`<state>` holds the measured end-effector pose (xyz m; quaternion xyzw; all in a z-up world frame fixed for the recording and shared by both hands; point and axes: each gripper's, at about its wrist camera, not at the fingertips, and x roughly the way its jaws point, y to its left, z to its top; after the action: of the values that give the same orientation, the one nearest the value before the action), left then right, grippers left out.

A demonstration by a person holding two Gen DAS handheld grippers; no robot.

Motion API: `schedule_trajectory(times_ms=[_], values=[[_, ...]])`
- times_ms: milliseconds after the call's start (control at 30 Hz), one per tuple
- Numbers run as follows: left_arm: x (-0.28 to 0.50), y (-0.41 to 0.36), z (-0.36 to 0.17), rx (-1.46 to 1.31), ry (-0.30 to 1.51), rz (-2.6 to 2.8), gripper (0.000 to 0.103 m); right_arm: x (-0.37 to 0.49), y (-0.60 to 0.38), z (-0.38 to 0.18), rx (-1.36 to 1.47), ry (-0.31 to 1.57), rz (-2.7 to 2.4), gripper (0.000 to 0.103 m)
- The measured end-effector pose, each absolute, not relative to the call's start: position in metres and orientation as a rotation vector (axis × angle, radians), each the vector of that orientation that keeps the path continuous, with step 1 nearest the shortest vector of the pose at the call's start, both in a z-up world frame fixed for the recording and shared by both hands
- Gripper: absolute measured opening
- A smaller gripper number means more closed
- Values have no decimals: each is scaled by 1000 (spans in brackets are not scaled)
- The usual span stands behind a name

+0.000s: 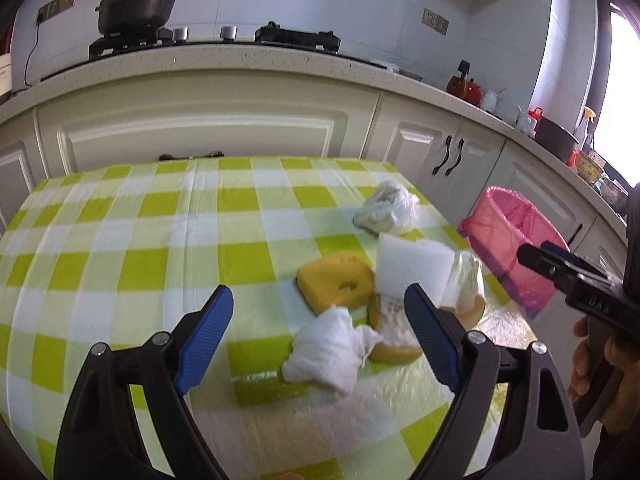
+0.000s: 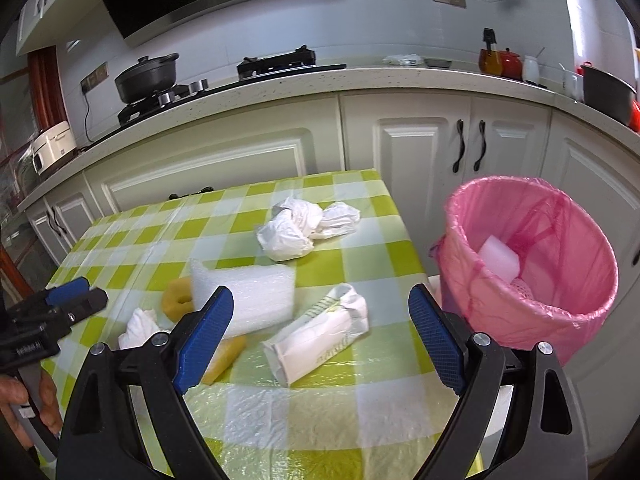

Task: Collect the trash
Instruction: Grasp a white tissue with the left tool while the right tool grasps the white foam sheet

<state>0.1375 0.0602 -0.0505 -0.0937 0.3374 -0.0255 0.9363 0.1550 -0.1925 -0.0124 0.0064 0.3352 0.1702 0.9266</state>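
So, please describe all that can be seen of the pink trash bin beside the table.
The pink trash bin is a round bucket lined with a thin, translucent pink plastic bag that is folded over its rim, with loose bag handles hanging inside. It stands upright on the floor, close beside the table with the checked cloth, in front of white cabinet doors. Inside lie a white foam block and something white with a net pattern. Neither gripper touches it.
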Motion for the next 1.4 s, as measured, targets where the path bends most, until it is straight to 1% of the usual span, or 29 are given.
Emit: schedule_trajectory(times_ms=[133, 167, 233, 333, 400, 533, 567, 600, 633, 667, 733, 867, 1300, 1333, 1367, 1400], values=[[138, 55, -64, -190, 720, -68, 83, 156, -186, -13, 9, 693, 360, 84], [138, 55, -68, -191, 729, -71, 81, 156, -185, -14, 11, 696, 363, 84], [140, 54, -73, -195, 743, -74, 74, 156, -183, -15, 10, 700, 366, 84], [143, 52, -82, -193, 769, -79, 70, 157, -181, -18, 2, 707, 371, 84], [145, 51, -87, -193, 785, -80, 70, 158, -178, -20, -3, 716, 380, 84], [150, 50, -97, -189, 831, -83, 64, 160, -168, -23, -20, 729, 401, 84], [152, 49, -100, -188, 845, -83, 56, 161, -166, -24, -24, 736, 408, 84], [153, 50, -103, -188, 855, -83, 51, 163, -161, -26, -29, 747, 418, 84], [154, 50, -105, -191, 859, -85, 44, 164, -159, -27, -34, 752, 423, 84], [154, 51, -106, -194, 861, -89, 38, 166, -154, -28, -44, 756, 431, 84], [153, 53, -106, -202, 858, -91, 33, 168, -146, -30, -56, 766, 449, 84], [151, 61, -100, -221, 834, -81, 27, 178, -133, -34, -64, 790, 474, 84], [142, 88, -87, -270, 785, -37, 27, 214, -103, -54, -110, 887, 497, 84], [141, 88, -87, -269, 782, -36, 27, 216, -102, -56, -117, 895, 492, 83], [140, 89, -86, -268, 780, -34, 27, 217, -101, -58, -120, 903, 496, 72], [140, 89, -85, -266, 777, -32, 27, 217, -101, -59, -118, 910, 505, 70]])
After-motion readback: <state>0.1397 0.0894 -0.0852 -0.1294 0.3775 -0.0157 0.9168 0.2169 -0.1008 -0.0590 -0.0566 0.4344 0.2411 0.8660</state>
